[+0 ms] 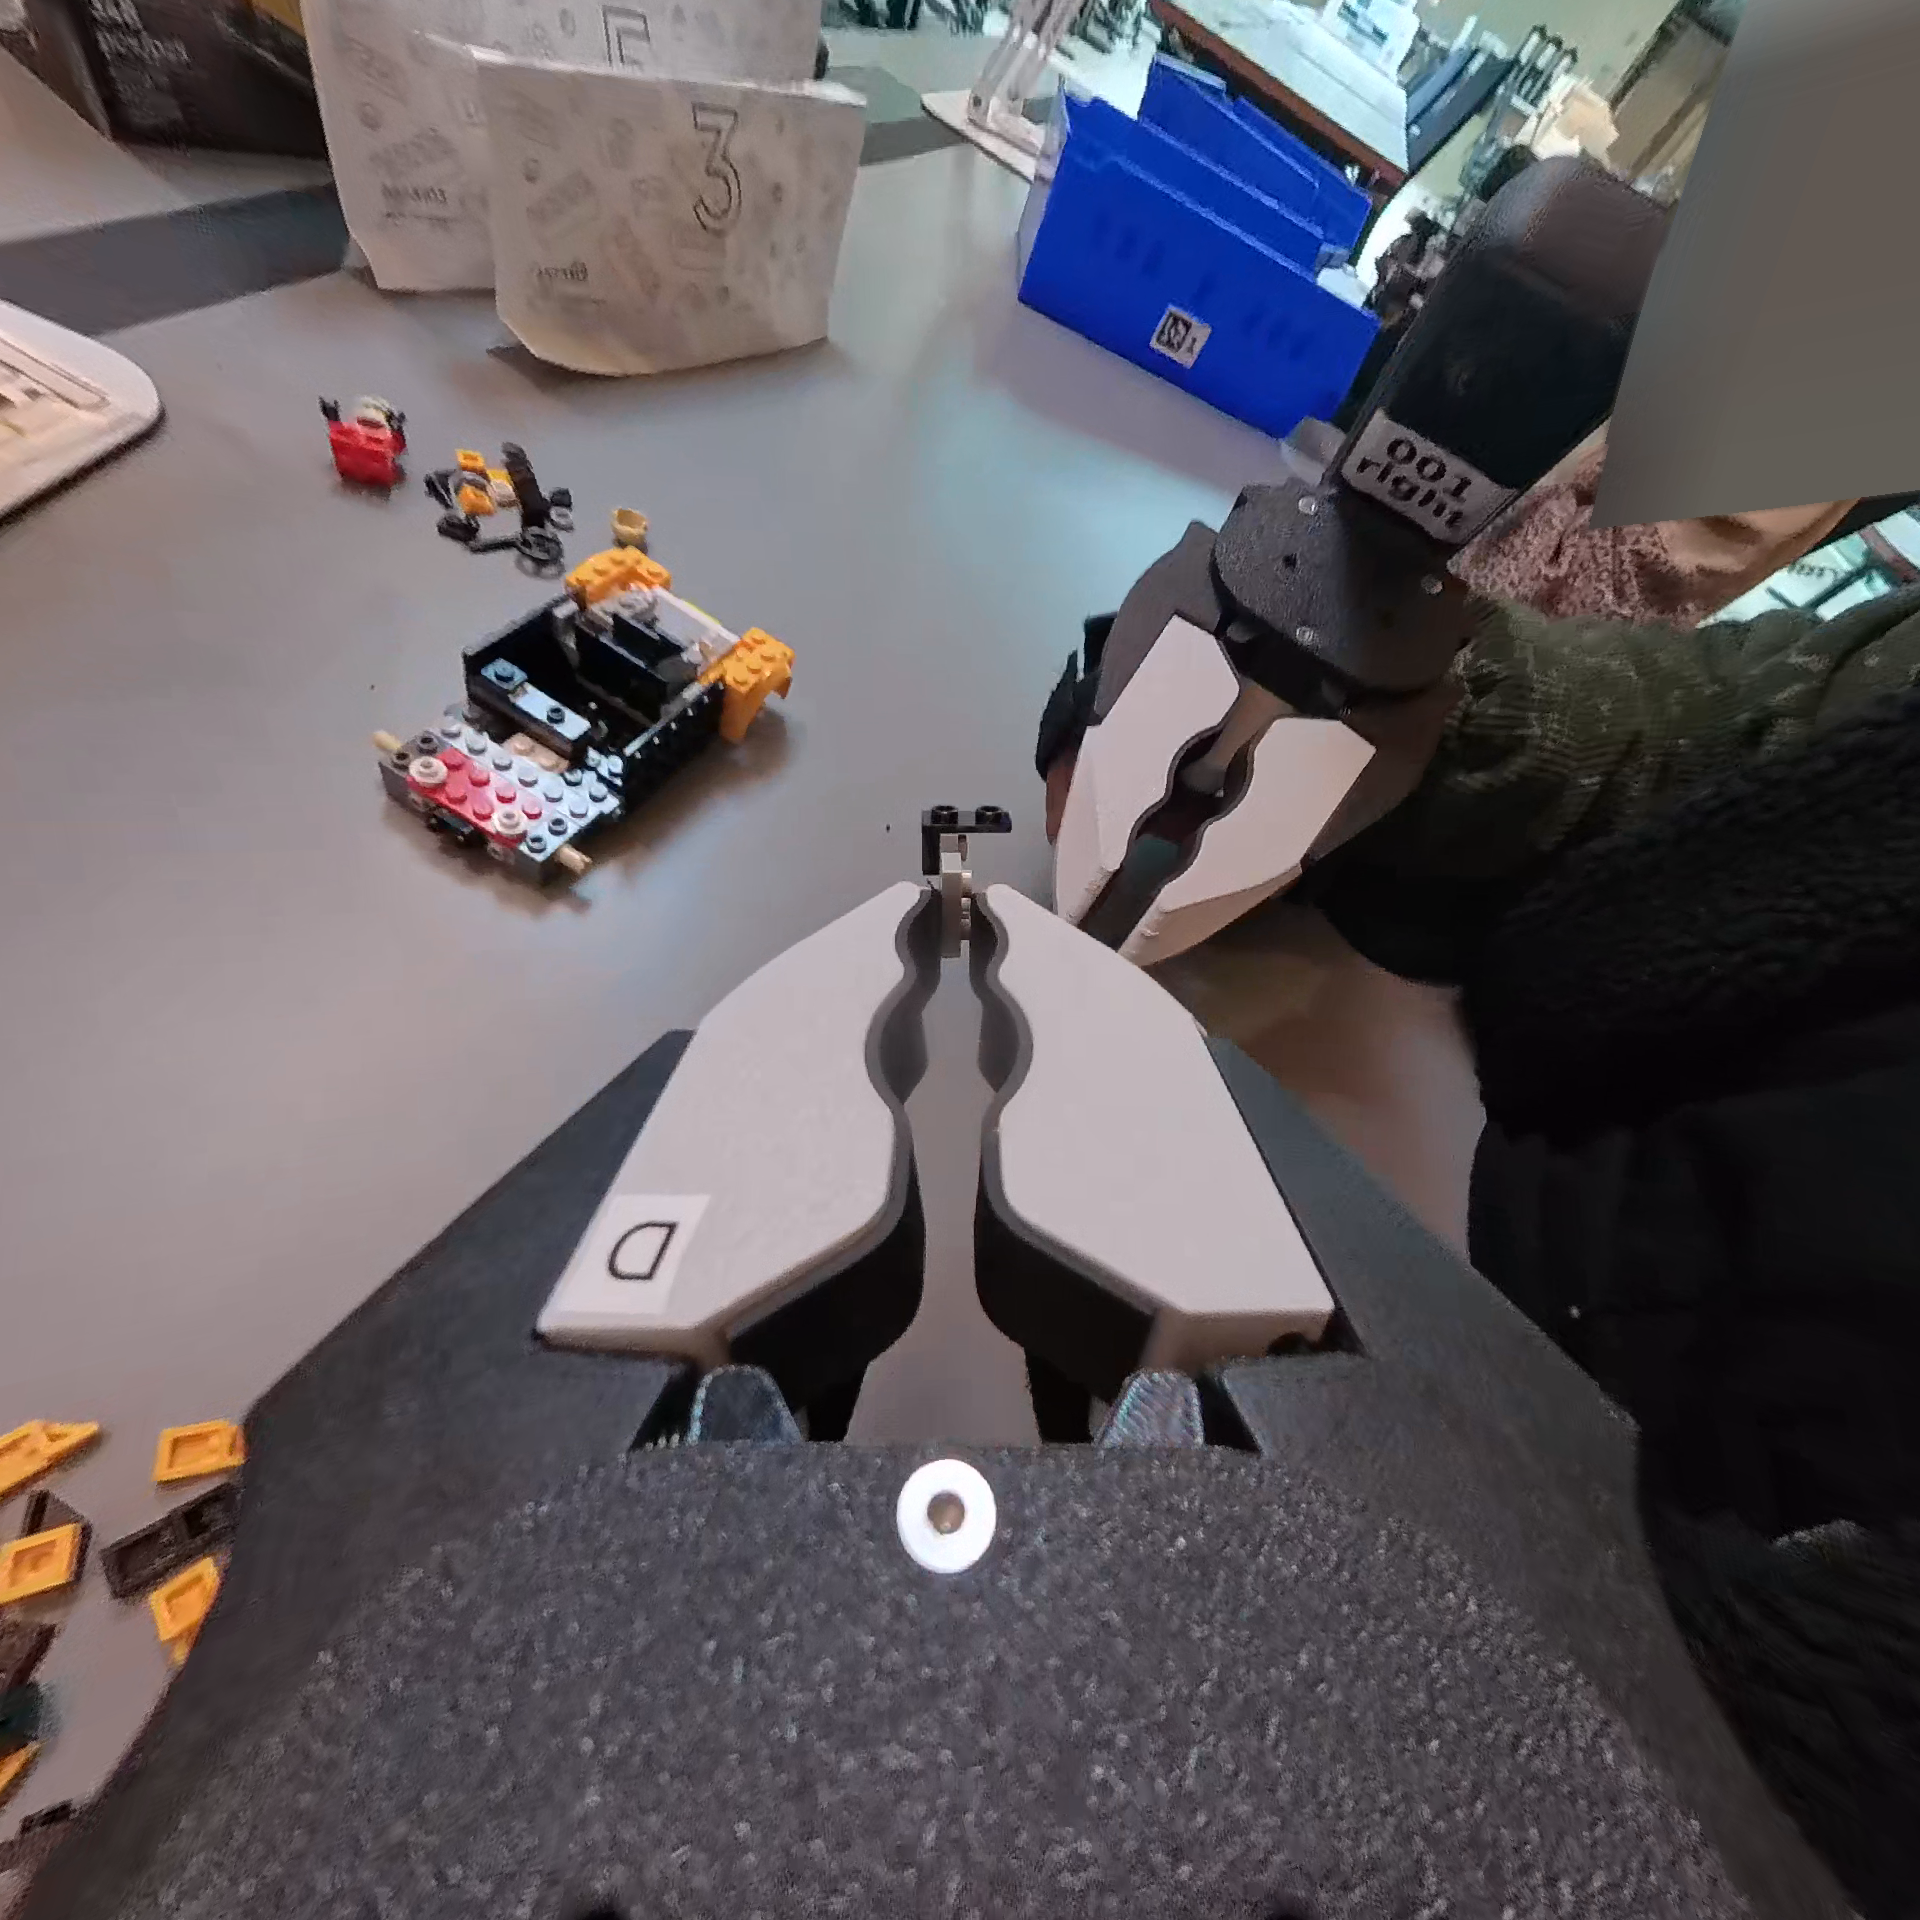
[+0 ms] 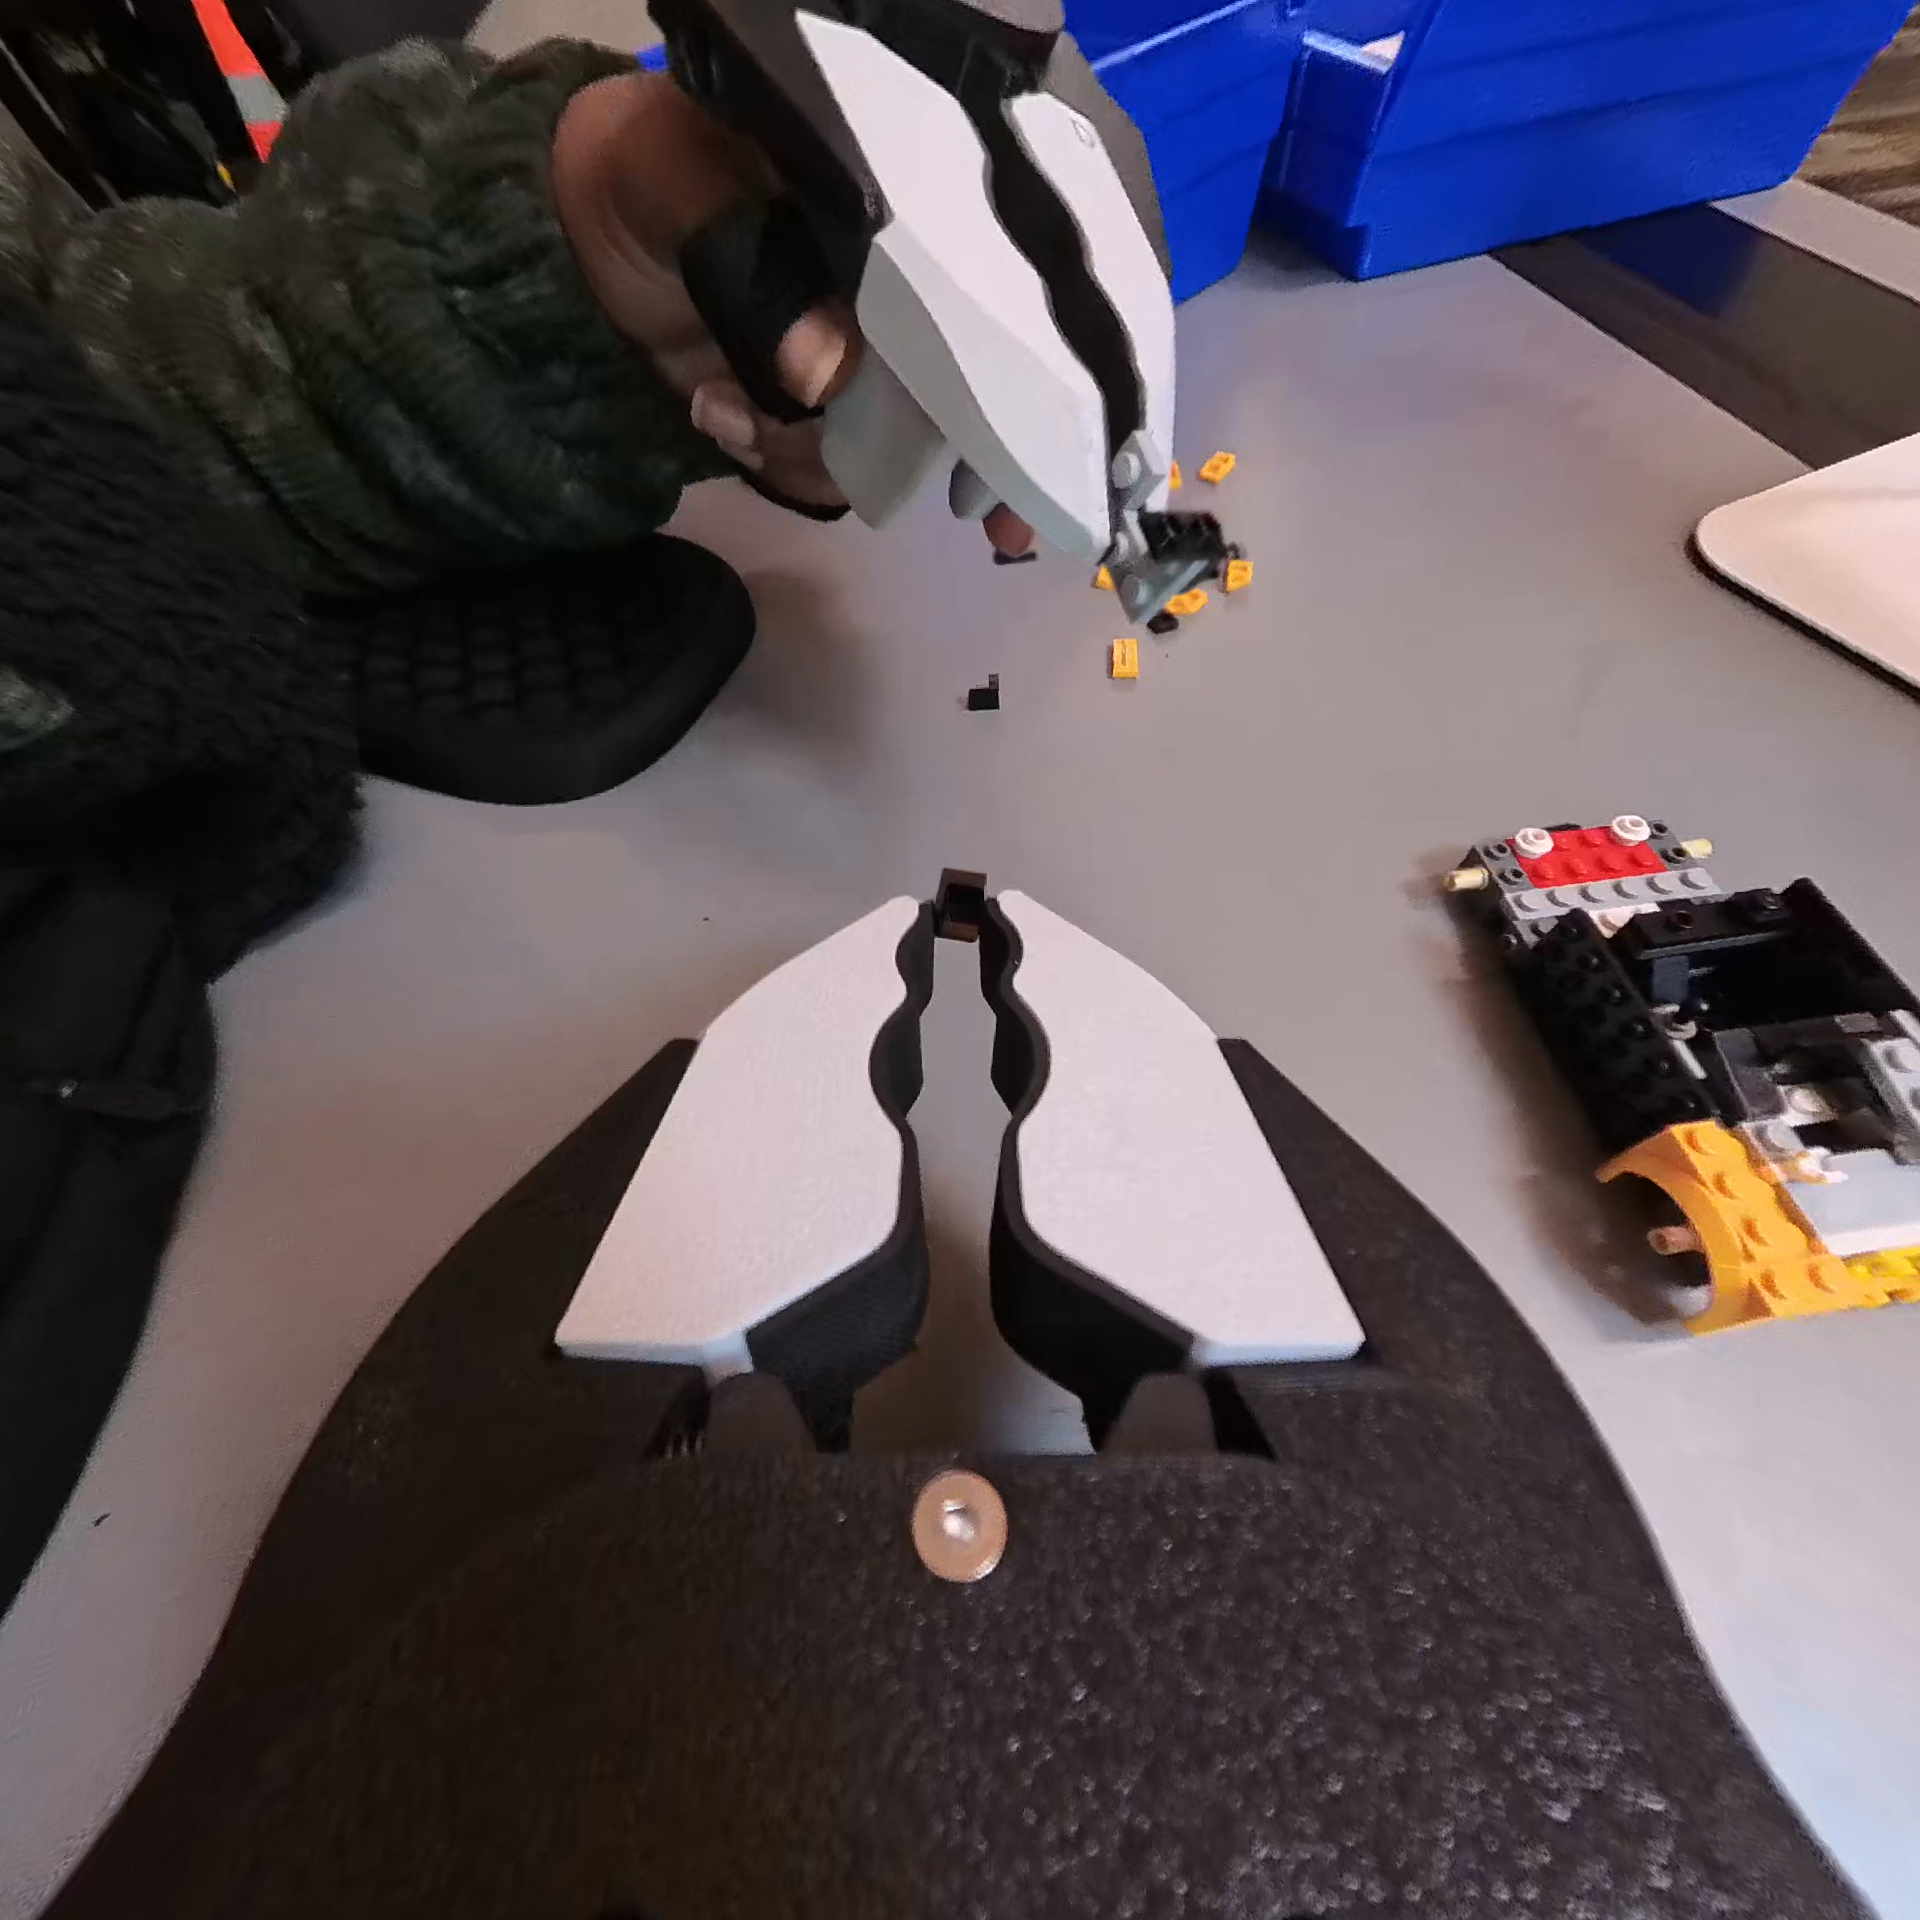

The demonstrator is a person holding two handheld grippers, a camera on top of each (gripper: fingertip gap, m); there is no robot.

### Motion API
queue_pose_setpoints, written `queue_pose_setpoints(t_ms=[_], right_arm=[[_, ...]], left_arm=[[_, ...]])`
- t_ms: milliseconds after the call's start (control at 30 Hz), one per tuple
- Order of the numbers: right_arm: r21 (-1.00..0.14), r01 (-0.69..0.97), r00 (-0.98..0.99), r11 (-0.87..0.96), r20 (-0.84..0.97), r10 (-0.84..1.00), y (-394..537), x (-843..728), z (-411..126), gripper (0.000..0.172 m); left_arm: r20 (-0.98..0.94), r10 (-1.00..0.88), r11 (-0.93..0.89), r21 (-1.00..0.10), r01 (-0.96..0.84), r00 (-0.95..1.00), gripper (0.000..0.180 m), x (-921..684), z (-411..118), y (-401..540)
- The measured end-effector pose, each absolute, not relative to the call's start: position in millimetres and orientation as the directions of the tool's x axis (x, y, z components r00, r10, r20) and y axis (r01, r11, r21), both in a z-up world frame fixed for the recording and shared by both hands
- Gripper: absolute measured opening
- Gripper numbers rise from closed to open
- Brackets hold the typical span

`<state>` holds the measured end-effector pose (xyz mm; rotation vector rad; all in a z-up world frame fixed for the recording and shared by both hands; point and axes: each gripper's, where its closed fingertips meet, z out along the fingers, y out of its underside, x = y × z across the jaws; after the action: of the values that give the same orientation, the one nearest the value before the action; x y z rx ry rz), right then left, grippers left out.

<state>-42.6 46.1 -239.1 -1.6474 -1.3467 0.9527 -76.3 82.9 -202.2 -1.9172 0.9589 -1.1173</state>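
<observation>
My left gripper (image 1: 953, 902) is pinching a small grey-and-black plastic brick assembly (image 1: 957, 852) above the grey tabletop (image 1: 260, 935), its lower part hiding between my fingertips. My right gripper (image 2: 961, 914) is clamping a tiny dark brown brick (image 2: 961, 906), too small to make out further. The half-built black, red and orange brick car (image 1: 582, 717) is sitting to the far left; loose orange tiles (image 1: 62, 1538) are lying cut off at the near left edge.

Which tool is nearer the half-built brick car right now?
Left. The left tool, gripping a small grey-and-black brick piece, sits beside the car. The right tool is farther out, beyond the left.
</observation>
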Motion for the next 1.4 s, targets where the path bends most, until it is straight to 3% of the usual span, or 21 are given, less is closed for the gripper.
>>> queue_pose_setpoints(t_ms=[167, 267, 433, 567, 867, 1100, 1400], right_arm=[[-0.850, 0.520, 0.157, -0.081, 0.002, 0.988, 46.0, -41.6, -262.2, 0.008], [-0.814, 0.575, 0.156, -0.082, 0.011, 0.988, 44.6, -41.1, -274.2, 0.019], [-0.850, 0.513, 0.163, -0.120, -0.041, 0.986, 45.0, -42.8, -263.2, 0.027], [-0.893, 0.448, 0.190, -0.046, 0.045, 0.981, 52.0, -42.7, -245.3, 0.033], [-0.827, 0.546, 0.128, 0.134, 0.241, 0.962, 47.4, -42.8, -256.6, 0.033], [-0.838, 0.530, 0.113, 0.129, 0.220, 0.969, 44.2, -43.4, -254.9, 0.034], [-0.831, 0.543, 0.101, 0.121, 0.208, 0.973, 42.8, -43.3, -258.5, 0.038]], left_arm=[[0.416, -0.847, -0.514, -0.798, -0.314, 0.330, 0.005, -71.6, -225.2, 77.1], [0.404, -0.859, -0.499, -0.797, -0.342, 0.314, 0.005, -67.6, -228.6, 72.4], [0.389, -0.879, -0.472, -0.793, -0.385, 0.277, 0.005, -59.9, -233.5, 62.6], [0.397, -0.888, -0.459, -0.777, -0.430, 0.232, 0.005, -51.8, -239.9, 50.5], [0.399, -0.894, -0.446, -0.758, -0.477, 0.203, 0.004, -46.6, -247.1, 40.8], [0.415, -0.871, -0.492, -0.724, -0.484, 0.264, 0.005, -55.7, -254.4, 49.3], [0.409, -0.896, -0.428, -0.694, -0.578, 0.173, 0.005, -53.1, -262.6, 28.1]])
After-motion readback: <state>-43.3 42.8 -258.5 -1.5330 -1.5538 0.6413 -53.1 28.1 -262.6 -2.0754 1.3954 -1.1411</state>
